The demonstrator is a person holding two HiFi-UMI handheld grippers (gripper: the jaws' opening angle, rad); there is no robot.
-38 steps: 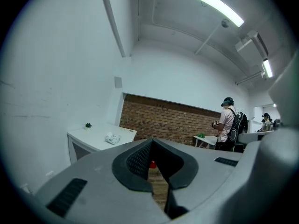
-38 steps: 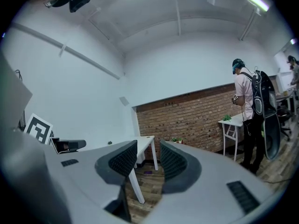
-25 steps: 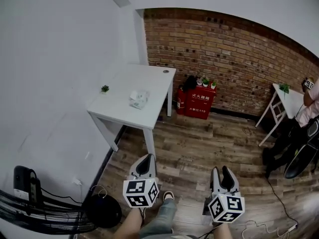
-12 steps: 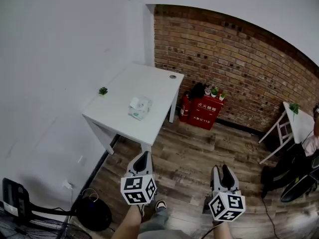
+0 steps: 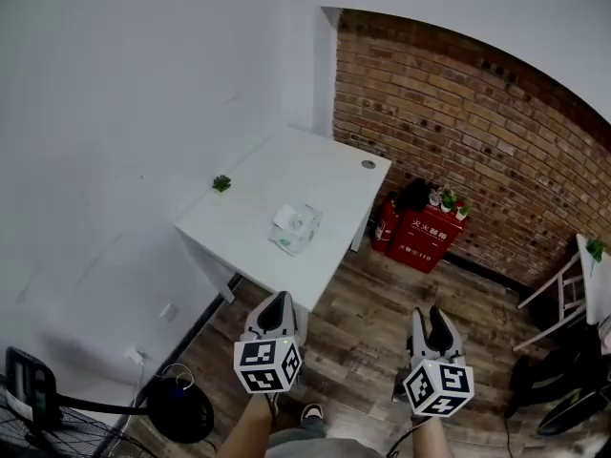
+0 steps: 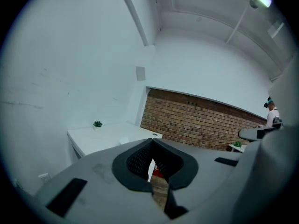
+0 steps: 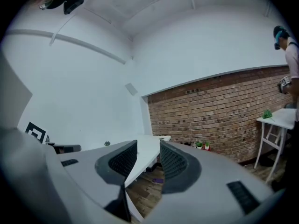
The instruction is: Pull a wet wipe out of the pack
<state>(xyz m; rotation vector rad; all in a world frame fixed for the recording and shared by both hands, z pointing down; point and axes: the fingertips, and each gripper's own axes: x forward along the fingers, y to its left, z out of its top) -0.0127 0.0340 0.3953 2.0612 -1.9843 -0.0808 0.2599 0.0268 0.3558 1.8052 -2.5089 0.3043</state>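
The wet wipe pack [image 5: 296, 229] lies on the white table [image 5: 325, 175], pale green with a white sheet sticking up at its top. Both grippers hang low over the wooden floor, well short of the table. My left gripper [image 5: 280, 301] is below the table's near corner, its jaws closed together with nothing in them. My right gripper [image 5: 428, 316] is further right with a gap between its pads. In the left gripper view the gripper [image 6: 150, 146] points at the table, where a small white shape, probably the pack [image 6: 124, 141], shows. The right gripper [image 7: 148, 154] holds nothing.
A small green plant [image 5: 221, 182] sits at the table's left edge. A red fire-equipment box [image 5: 427, 237] and an extinguisher [image 5: 386, 223] stand against the brick wall [image 5: 477, 132]. A black round object [image 5: 183, 408] is on the floor at left. Another person [image 7: 290, 50] stands by a second white table [image 7: 282, 118].
The view has swung, so the table and pack now sit nearer the middle and closer. Both grippers keep their places in the picture and their jaws are unchanged.
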